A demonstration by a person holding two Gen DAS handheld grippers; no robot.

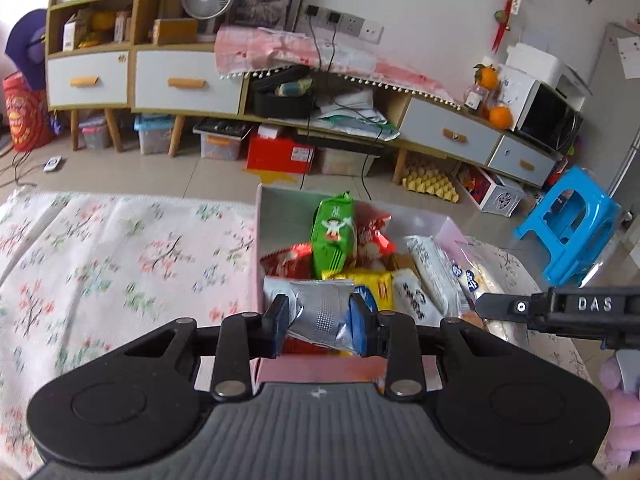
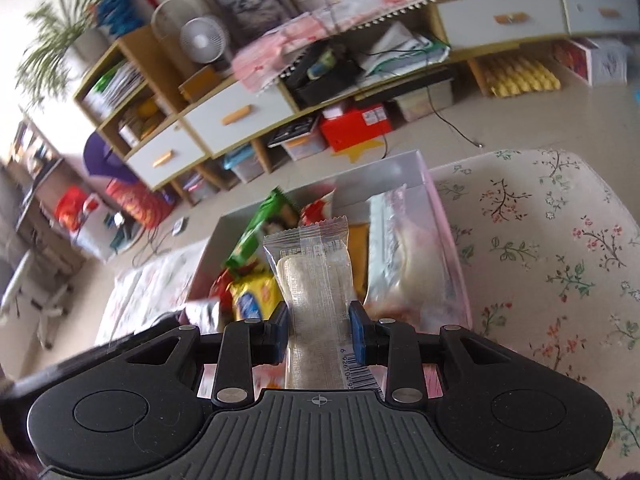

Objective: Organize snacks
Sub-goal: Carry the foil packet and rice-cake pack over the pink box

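A pale pink box (image 1: 269, 216) (image 2: 448, 216) stands on the floral-covered table, filled with snack packs: a green pack (image 1: 334, 234) (image 2: 262, 228), red packs (image 1: 286, 262), a yellow pack (image 1: 374, 284) (image 2: 254, 294) and white packs (image 1: 430, 264). My left gripper (image 1: 320, 318) is shut on a crumpled silver-and-blue snack packet (image 1: 320, 312) over the box's near edge. My right gripper (image 2: 319, 330) is shut on a clear-wrapped pale bar (image 2: 314, 276) held above the box. In the left wrist view the right gripper's black arm (image 1: 560, 308) reaches in from the right.
The floral cloth (image 1: 120, 260) (image 2: 560, 264) covers the table on both sides of the box. Beyond the table's far edge lie a tiled floor, a low cabinet (image 1: 188, 80) with drawers and storage boxes under it, and a blue plastic stool (image 1: 572, 220).
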